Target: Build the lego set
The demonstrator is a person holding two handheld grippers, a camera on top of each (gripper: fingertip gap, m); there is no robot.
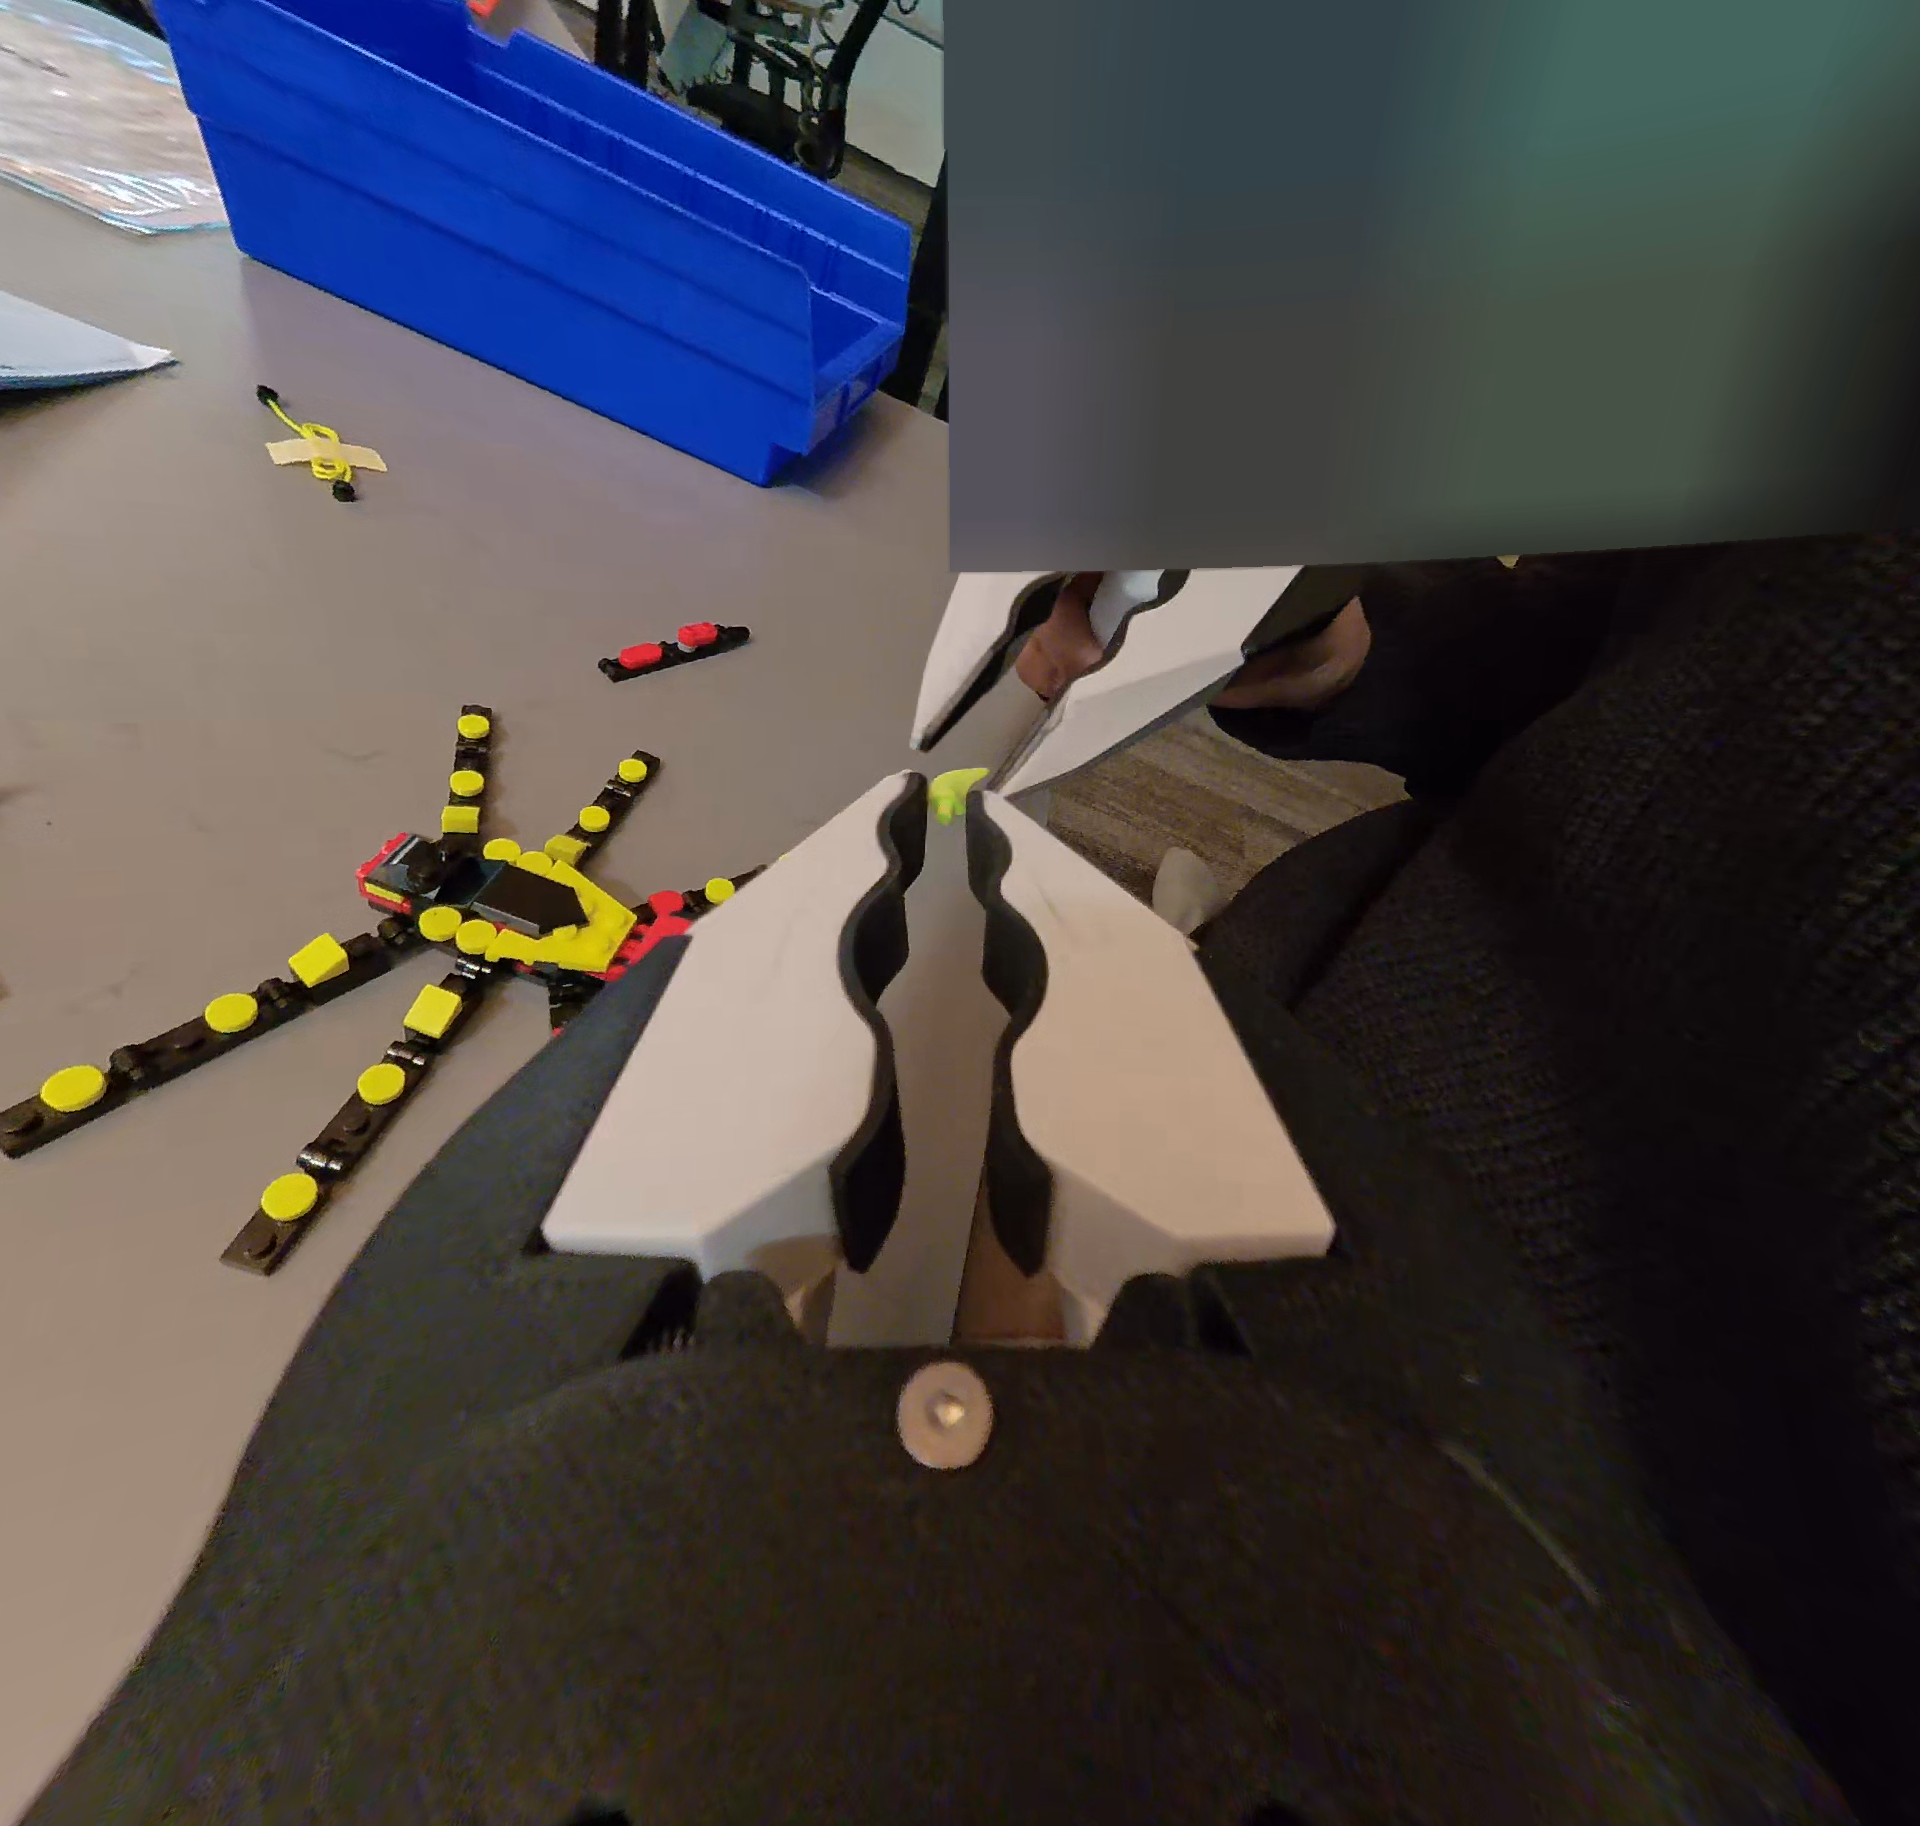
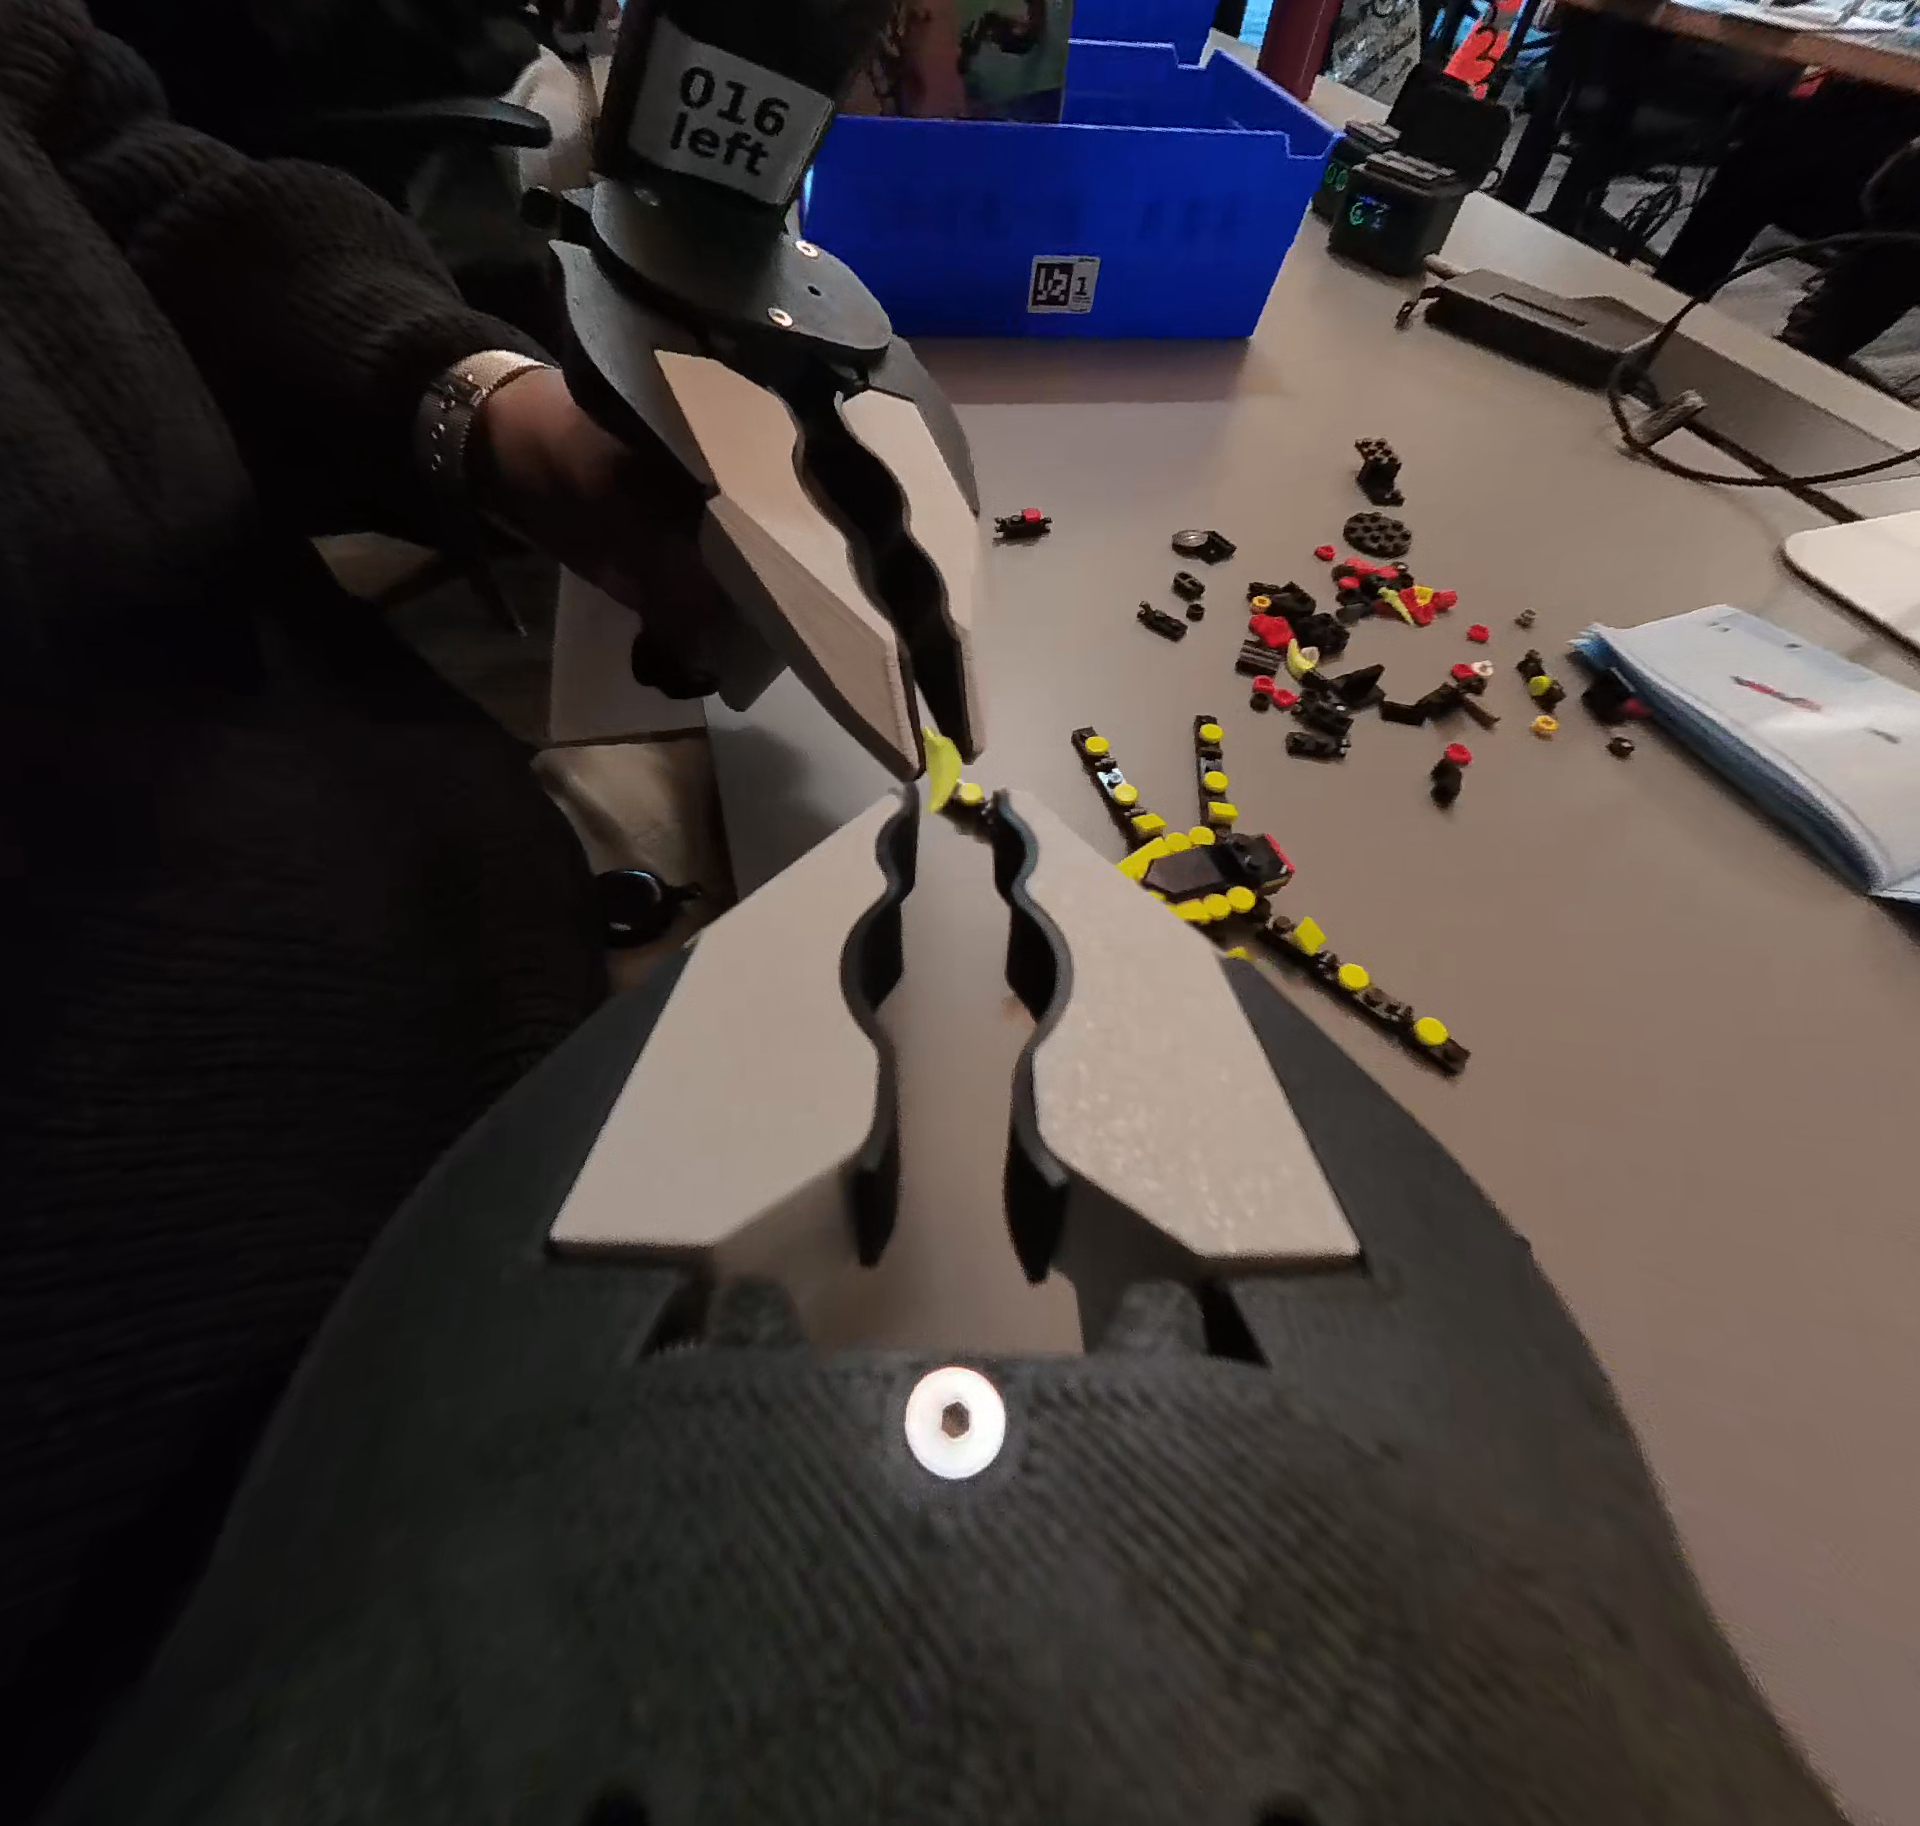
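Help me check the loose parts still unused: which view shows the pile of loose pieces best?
The right wrist view: the pile of loose pieces lies spread in plain sight on the table, beyond the spider-like build. The left wrist view misses the pile, showing only the build.

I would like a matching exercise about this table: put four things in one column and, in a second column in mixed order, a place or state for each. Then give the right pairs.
Things:
1. small lime-yellow piece
2. spider-like lego model
3. blue bin
4. loose lego pieces

Places or states:
A. stands at the far side of the table
B. lies flat on the table, with long black legs bearing yellow studs
C. pinched at the tips of the left gripper
D. scattered in a heap, near an open booklet

Pairs: 1-C, 2-B, 3-A, 4-D
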